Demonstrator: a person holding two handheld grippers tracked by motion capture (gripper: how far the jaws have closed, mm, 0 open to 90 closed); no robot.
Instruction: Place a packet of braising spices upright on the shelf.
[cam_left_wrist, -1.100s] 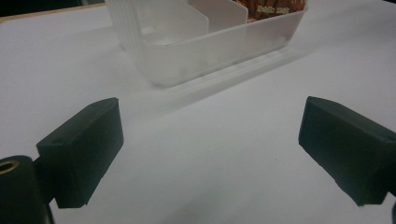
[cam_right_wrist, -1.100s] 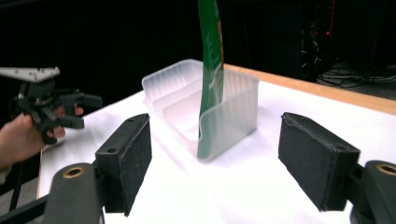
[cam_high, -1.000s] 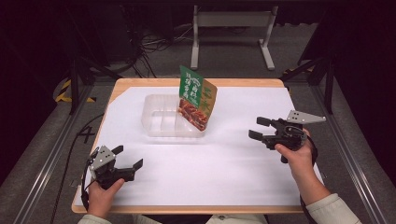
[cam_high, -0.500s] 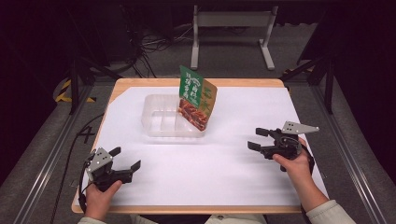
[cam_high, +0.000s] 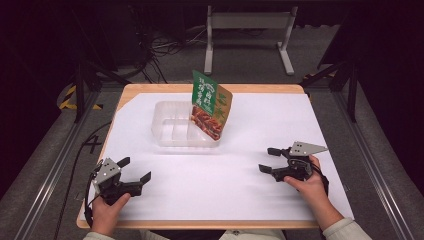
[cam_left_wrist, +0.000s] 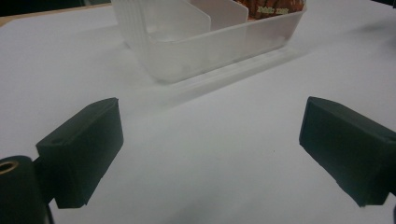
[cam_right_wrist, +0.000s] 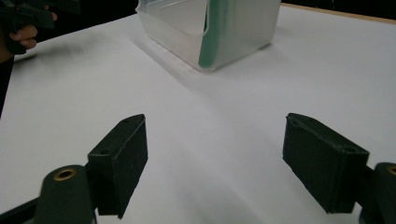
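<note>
1. Beneath both grippers spreads the white paper-covered wooden table (cam_high: 260, 200), bare between them and the work ahead.
2. Ahead of the left gripper (cam_high: 134, 171), and up to the left of the right gripper (cam_high: 269, 159), sits the clear, shallow plastic tray with dividers (cam_high: 172, 131). It looks light and fairly stiff, likely to skid on the paper if nudged; its thin rim is the obvious place to pinch.
3. Leaning in the tray's end nearer the right gripper stands the green and orange printed foil snack pouch (cam_high: 210, 104), tilted, its lower edge inside the tray. It looks light, crinkly and slippery, and its contents may crush; I would take it by the flat sealed top edge, well above the filled belly.
4. Both grippers rest low, well apart from the tray, each held in a hand. The left gripper's jaws stand wide apart around nothing; the right gripper's jaws are likewise spread and hold nothing.
</note>
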